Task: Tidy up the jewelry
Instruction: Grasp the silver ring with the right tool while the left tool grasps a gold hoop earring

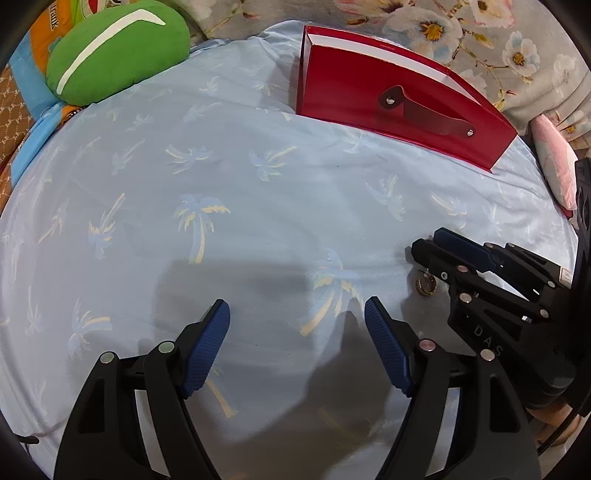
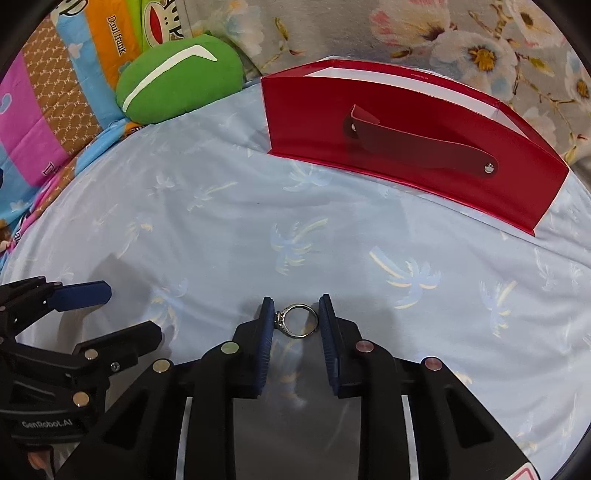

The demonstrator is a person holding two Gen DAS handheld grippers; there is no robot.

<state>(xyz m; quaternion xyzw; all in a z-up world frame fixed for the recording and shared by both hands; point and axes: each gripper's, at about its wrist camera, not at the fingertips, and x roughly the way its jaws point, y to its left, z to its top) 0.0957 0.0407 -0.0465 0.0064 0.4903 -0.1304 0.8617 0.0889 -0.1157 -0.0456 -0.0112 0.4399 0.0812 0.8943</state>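
My right tool [image 2: 295, 317] has its blue pads on either side of a silver ring [image 2: 296, 320]. The ring's stone setting touches the left pad, and the band is at or just short of the right pad; I cannot tell if it is fully pinched. The ring sits low on the light blue bed sheet [image 2: 332, 251] with its palm-tree print.

My left tool [image 1: 297, 314] stands apart, pads wide, nothing between them, over bare sheet. In its view the right tool comes in from the right edge, a small gold-coloured ring-like piece [image 1: 424, 287] just below its tip; too small to read clearly.

A red box [image 2: 406, 147] with a darker strap handle [image 2: 417, 146] on two metal rivets stands on the far part of the sheet, well apart from both tools. A green cushion [image 2: 177, 81] with a white curved stripe lies at back left.

Writing:
- "GenRobot.AI" on the left tool body, seen in the right view
- "D A S" on the right tool body, seen in the left view
- "Daul frank" on the striped cartoon bedding [image 2: 114, 35] behind the cushion
- Tiny print on the box's top edge is unreadable.

Flowered fabric [image 2: 461, 44] fills the background.
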